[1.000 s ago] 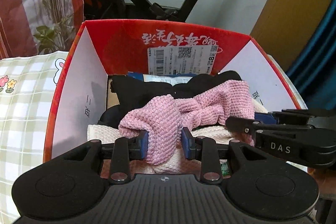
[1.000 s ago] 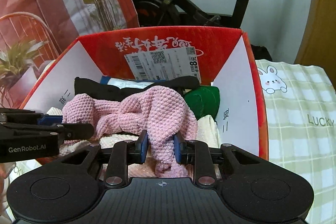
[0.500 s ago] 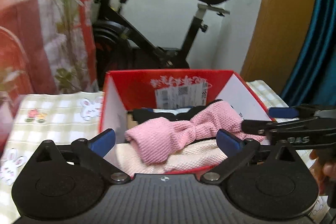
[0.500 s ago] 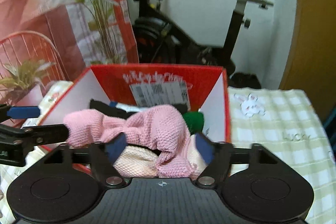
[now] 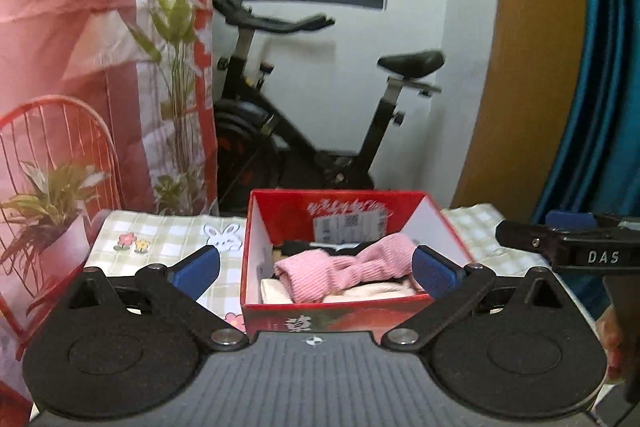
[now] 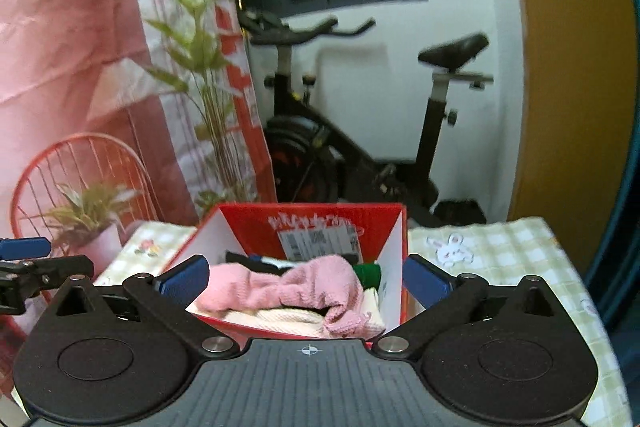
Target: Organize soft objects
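A red cardboard box (image 5: 340,321) (image 6: 240,223) stands on the checked tablecloth. Inside, a pink knitted cloth (image 5: 344,269) (image 6: 280,285) lies loose on top of a cream cloth (image 5: 360,294) (image 6: 288,319), with black cloth (image 5: 296,247) and a green piece (image 6: 368,273) behind. My left gripper (image 5: 316,269) is open, raised and drawn back from the box with nothing between its pads. My right gripper (image 6: 305,279) hangs likewise above the near side, its jaws opening wide and empty. Each gripper shows at the other view's edge.
The checked tablecloth (image 5: 160,239) (image 6: 500,255) spreads left and right of the box. Behind the table stand an exercise bike (image 5: 312,131), a potted plant (image 5: 60,227) by a red wire chair, and a pink curtain. A hand (image 5: 612,339) holds the right gripper.
Both grippers were shut on the pink cloth inside the box. They let it go, opened wide and pulled up and back; the cloth stays in the box.
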A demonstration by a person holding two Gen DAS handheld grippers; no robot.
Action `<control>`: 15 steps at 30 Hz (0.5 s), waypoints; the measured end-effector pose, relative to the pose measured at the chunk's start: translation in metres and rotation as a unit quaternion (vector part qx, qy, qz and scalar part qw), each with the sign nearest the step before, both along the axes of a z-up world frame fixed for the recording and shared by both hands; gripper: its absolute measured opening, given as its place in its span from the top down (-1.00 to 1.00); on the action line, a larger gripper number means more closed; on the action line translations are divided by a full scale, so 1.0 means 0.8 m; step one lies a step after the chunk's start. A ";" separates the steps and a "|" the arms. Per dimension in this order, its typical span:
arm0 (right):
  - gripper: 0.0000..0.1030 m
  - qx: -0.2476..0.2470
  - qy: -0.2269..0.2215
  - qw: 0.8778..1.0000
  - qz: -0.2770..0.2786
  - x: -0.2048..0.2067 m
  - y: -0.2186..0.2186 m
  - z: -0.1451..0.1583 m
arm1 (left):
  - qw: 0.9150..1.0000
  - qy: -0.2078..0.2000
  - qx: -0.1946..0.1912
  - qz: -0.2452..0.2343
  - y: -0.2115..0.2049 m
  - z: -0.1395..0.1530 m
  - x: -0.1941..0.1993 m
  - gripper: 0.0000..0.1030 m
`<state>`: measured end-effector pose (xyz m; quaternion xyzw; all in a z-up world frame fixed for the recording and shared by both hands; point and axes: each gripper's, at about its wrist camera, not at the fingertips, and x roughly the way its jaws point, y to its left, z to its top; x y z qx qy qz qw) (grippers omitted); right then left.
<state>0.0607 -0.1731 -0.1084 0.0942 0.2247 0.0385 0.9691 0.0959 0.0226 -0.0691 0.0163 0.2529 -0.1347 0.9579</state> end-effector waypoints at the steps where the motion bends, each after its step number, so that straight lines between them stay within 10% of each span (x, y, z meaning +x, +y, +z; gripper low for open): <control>1: -0.99 -0.003 -0.008 1.000 -0.001 -0.011 0.002 0.008 | 1.000 -0.002 -0.002 0.001 0.001 0.006 -0.008 -1.00; 15: -0.99 -0.020 -0.049 0.998 -0.027 -0.125 0.020 0.078 | 0.998 -0.042 0.011 0.051 0.003 0.058 -0.094 -1.00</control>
